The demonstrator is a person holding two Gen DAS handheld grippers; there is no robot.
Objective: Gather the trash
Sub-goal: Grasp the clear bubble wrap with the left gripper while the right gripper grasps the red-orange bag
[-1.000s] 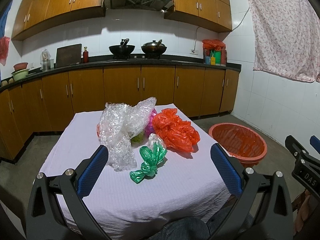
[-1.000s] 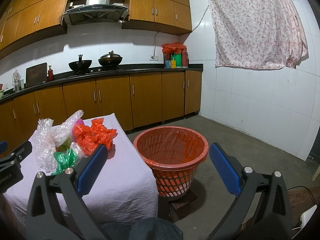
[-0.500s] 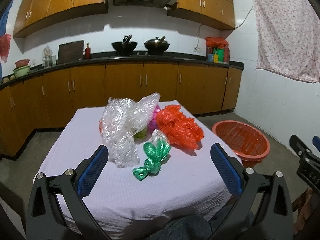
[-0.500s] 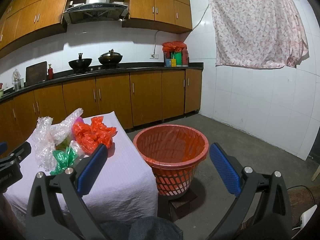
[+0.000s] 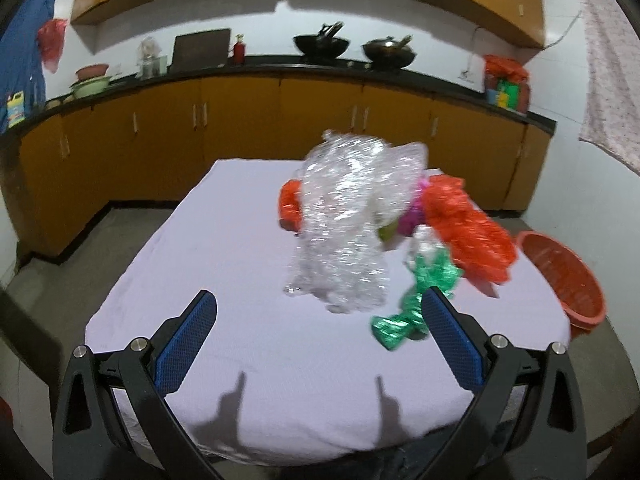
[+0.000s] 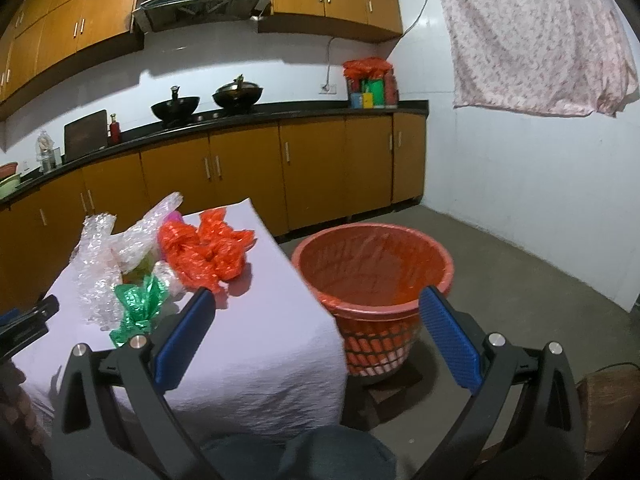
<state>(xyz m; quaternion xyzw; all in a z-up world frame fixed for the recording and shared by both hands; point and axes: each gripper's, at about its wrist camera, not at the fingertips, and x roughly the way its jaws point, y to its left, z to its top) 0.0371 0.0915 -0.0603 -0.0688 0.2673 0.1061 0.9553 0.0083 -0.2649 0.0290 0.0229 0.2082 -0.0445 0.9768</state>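
Kitchen with orange-brown cabinets (image 6: pixel 244 168) along a black countertop (image 6: pixel 280 114), two dark woks (image 5: pixel 320 42) on the stove, white tiled walls, a floral cloth (image 6: pixel 532 36) hung at the right. Nearer, a table under a pale lilac tablecloth (image 5: pixel 224 264), carrying a loose heap of plastic trash toward its far right side. Largest in the heap: crumpled clear bubble wrap (image 5: pixel 348 224), standing tall at the centre. Touching its right side, a crumpled orange plastic bag (image 5: pixel 468 228); between the two, a glimpse of something pink (image 5: pixel 414 210), too hidden to identify. In front of the orange bag, a twisted green plastic bag (image 5: pixel 416 300), closest to the viewer of all the pieces, just beside the bubble wrap's lower edge. On the floor past the table's right edge, an orange basket (image 6: pixel 376 280) lined with orange plastic, standing upright on a dark block, near the table but apart from it. Left gripper (image 5: pixel 318 308) held above the near part of the table, blue-padded fingers (image 5: pixel 188 340) spread wide, nothing between them, green bag just inside the right finger's tip in view. Right gripper (image 6: pixel 316 306) likewise spread wide and empty, hanging off the table's right corner, one finger over the cloth, the other over the basket rim.
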